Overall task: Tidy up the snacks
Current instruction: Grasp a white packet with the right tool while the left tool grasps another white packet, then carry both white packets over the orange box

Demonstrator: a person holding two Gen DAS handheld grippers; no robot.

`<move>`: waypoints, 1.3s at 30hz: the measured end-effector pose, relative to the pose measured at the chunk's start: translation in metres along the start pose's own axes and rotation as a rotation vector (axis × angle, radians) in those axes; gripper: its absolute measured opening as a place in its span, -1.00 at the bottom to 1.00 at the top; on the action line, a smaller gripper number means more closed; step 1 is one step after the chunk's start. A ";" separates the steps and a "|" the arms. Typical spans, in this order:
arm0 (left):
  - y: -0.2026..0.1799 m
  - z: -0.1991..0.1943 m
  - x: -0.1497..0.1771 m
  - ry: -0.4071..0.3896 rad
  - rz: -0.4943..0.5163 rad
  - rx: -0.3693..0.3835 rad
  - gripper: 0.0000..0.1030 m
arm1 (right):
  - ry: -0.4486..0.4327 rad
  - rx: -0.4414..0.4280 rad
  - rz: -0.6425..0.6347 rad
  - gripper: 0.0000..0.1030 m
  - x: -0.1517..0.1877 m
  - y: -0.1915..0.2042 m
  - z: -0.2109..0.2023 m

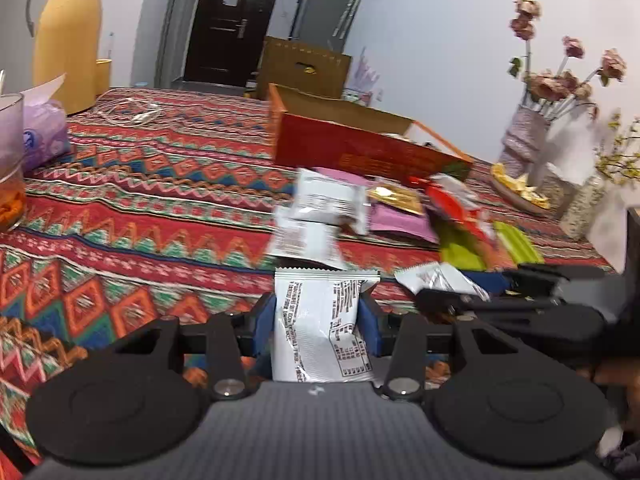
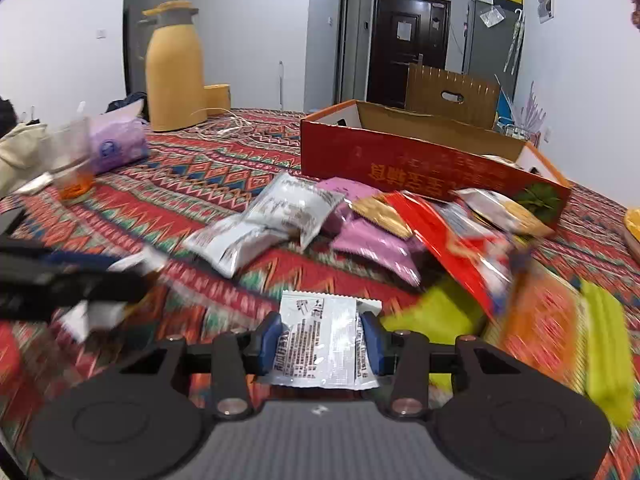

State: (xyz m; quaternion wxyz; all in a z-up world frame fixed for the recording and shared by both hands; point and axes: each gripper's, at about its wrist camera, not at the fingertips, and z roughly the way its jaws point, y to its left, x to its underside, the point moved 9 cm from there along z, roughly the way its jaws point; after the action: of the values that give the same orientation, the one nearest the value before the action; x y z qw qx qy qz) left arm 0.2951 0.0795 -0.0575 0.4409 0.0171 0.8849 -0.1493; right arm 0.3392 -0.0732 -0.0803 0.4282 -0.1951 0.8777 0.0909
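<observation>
My left gripper point(image 1: 320, 312) is shut on a white printed snack packet point(image 1: 316, 344), held upright between its blue pads. My right gripper point(image 2: 322, 332) is shut on a silvery white packet point(image 2: 320, 348) in the same way. Beyond both lies a loose pile of snacks on the patterned tablecloth: white packets point(image 1: 324, 204) point(image 2: 280, 216), pink ones point(image 1: 400, 220) point(image 2: 376, 248), a red bag point(image 1: 456, 204) point(image 2: 448, 240) and green packs point(image 1: 516, 244) point(image 2: 604, 352). Behind the pile stands an open red cardboard box point(image 1: 360, 152) point(image 2: 420, 168). Both views are blurred.
A yellow thermos jug point(image 1: 66, 36) point(image 2: 174, 68), a purple tissue pack point(image 1: 44, 136) point(image 2: 116, 146) and a glass point(image 1: 10, 160) point(image 2: 74, 160) stand at the left. A white cable point(image 1: 132, 112) lies near the jug. A flower vase point(image 1: 524, 136) and a plate point(image 1: 520, 200) are at the right.
</observation>
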 end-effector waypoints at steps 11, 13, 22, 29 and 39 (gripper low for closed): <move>-0.078 -0.008 0.013 0.015 0.052 0.077 -0.14 | -0.052 0.125 0.152 -0.17 0.050 -0.095 -0.102; -0.089 -0.007 0.009 0.010 0.067 0.078 -0.14 | -0.067 0.134 0.175 -0.17 0.055 -0.109 -0.108; -0.107 0.001 -0.035 -0.030 0.095 0.086 -0.14 | -0.139 0.092 0.230 -0.17 0.044 -0.147 -0.106; -0.093 0.017 -0.132 -0.147 0.173 0.074 -0.14 | -0.242 0.053 0.112 -0.17 -0.031 -0.171 -0.106; -0.036 0.175 -0.269 -0.085 0.174 -0.064 -0.14 | -0.232 -0.053 -0.006 -0.16 -0.194 -0.210 0.005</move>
State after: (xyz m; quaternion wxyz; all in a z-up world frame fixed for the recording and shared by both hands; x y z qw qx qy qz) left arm 0.5891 0.0232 0.0634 0.4899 0.0737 0.8647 -0.0827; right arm 0.5393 -0.2105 0.0710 0.5221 -0.1970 0.8188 0.1347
